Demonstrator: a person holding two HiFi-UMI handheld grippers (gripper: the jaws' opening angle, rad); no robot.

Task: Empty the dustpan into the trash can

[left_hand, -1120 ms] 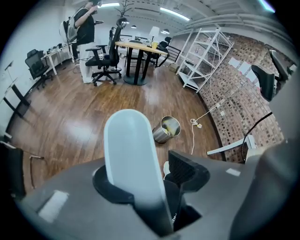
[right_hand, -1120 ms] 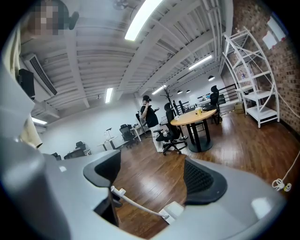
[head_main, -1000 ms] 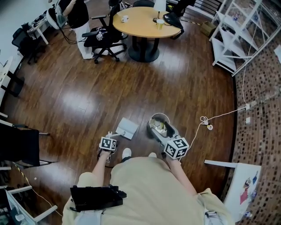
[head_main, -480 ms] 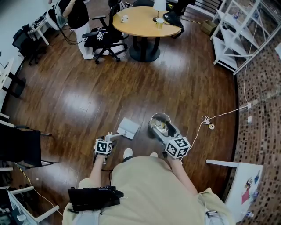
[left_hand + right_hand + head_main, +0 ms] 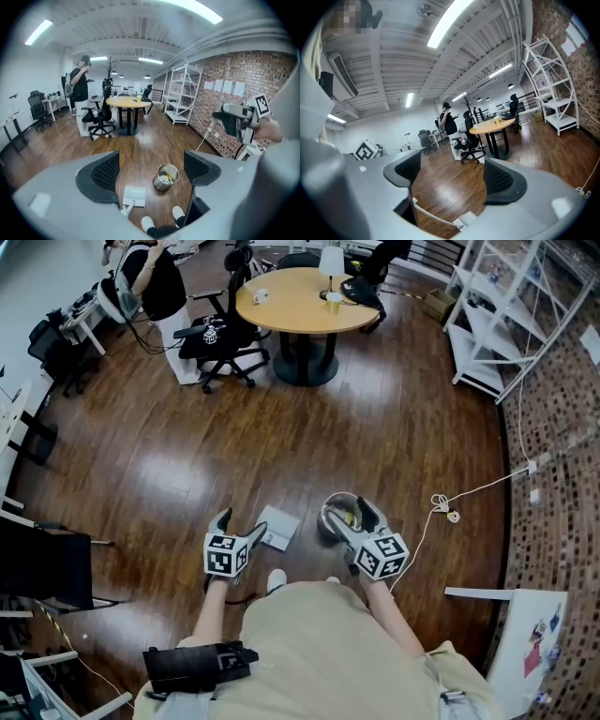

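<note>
White dustpan (image 5: pixel 278 526) lies on floor (image 5: pixel 375 427); left tongs (image 5: pixel 239 526) just opened empty, right tongs (image 5: pixel 352 517) open.

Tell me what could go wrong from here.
The dustpan lies just ahead of the person's shoes; a step might kick it. The trash can looks rather full, so a knock could spill it. The white cable beside it could trip someone.
</note>
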